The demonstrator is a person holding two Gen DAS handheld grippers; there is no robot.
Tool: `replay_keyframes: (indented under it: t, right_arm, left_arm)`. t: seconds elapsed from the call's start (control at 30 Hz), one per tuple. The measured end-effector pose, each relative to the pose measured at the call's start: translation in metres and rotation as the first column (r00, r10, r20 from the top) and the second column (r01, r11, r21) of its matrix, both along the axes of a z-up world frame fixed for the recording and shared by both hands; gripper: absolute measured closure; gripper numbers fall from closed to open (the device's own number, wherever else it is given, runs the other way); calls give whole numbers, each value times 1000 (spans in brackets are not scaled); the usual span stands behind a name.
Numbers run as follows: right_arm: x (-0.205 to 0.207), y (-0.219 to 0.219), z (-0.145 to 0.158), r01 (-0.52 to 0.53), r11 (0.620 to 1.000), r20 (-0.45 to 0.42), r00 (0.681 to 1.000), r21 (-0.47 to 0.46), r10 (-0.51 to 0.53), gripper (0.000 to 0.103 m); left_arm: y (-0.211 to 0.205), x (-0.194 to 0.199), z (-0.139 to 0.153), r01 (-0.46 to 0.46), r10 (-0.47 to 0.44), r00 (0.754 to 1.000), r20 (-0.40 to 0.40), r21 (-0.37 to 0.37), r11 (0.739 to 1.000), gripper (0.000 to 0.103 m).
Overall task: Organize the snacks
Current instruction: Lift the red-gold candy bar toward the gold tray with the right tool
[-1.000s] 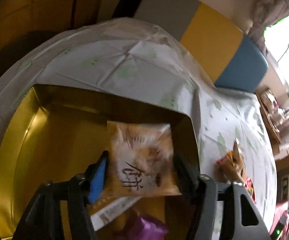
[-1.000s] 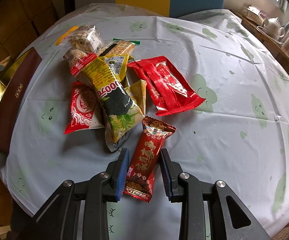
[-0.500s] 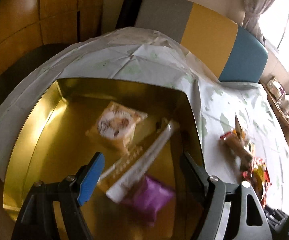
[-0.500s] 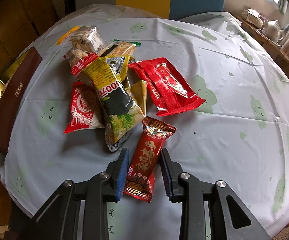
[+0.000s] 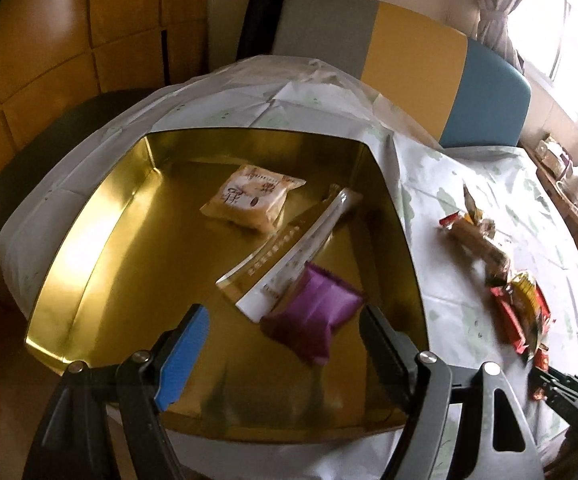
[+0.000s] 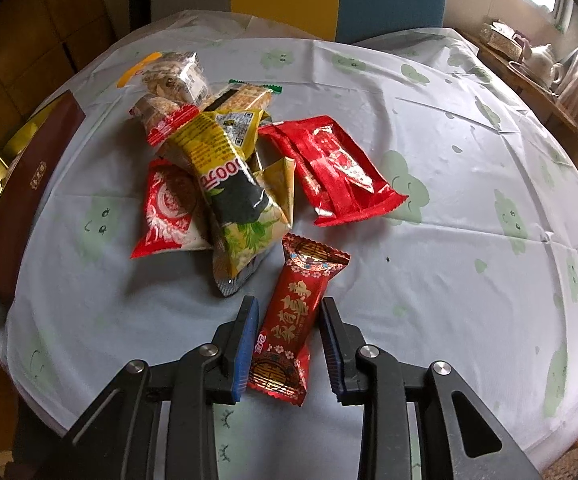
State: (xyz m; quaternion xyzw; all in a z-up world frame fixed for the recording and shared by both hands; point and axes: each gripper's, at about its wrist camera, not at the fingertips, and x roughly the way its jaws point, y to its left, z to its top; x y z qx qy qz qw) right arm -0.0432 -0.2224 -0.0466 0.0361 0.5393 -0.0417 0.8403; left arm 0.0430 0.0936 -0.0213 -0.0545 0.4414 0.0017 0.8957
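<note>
A gold tin (image 5: 101,240) holds a cream pastry packet (image 5: 251,198), a long white stick packet (image 5: 301,252) and a purple packet (image 5: 317,316). My left gripper (image 5: 285,344) is open and empty above the tin's near side. My right gripper (image 6: 287,340) is open, its fingers on either side of a red packet with gold characters (image 6: 293,312) lying on the tablecloth. A pile of snacks (image 6: 225,164) lies just beyond it, with a red packet (image 6: 337,168) at its right. The pile also shows in the left wrist view (image 5: 497,264).
The round table has a pale cloth with green clouds (image 6: 469,200). The tin's dark red lid (image 6: 13,200) lies at the table's left edge. A grey, yellow and blue chair back (image 5: 409,60) stands behind. A side shelf with a teapot (image 6: 545,68) is at the far right.
My left gripper opened and let go of the cream pastry packet, which now lies in the tin. The gripper pulled back and up. My right gripper stayed around the red packet.
</note>
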Motion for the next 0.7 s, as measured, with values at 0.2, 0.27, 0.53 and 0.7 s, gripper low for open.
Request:
replay_keyframes:
  t: [0.2, 0.27, 0.53, 0.7]
  right_arm:
    - [-13, 3, 5, -10, 997, -27, 1000, 77, 12, 73]
    - [-17, 3, 8, -12, 987, -29, 999, 162, 17, 75]
    - [-10, 23, 11, -60, 978, -26, 997, 201, 66, 80]
    - [-8, 27, 21, -85, 969, 6, 996, 231, 86, 80]
  left_arm:
    - [8, -5, -3, -19, 19, 1000, -7, -10, 1000, 24]
    - [10, -7, -2, -22, 22, 1000, 4, -8, 1000, 24]
    - [20, -10, 2, -28, 28, 999, 17, -22, 999, 24]
    - [25, -10, 1, -44, 45, 999, 15, -25, 999, 24]
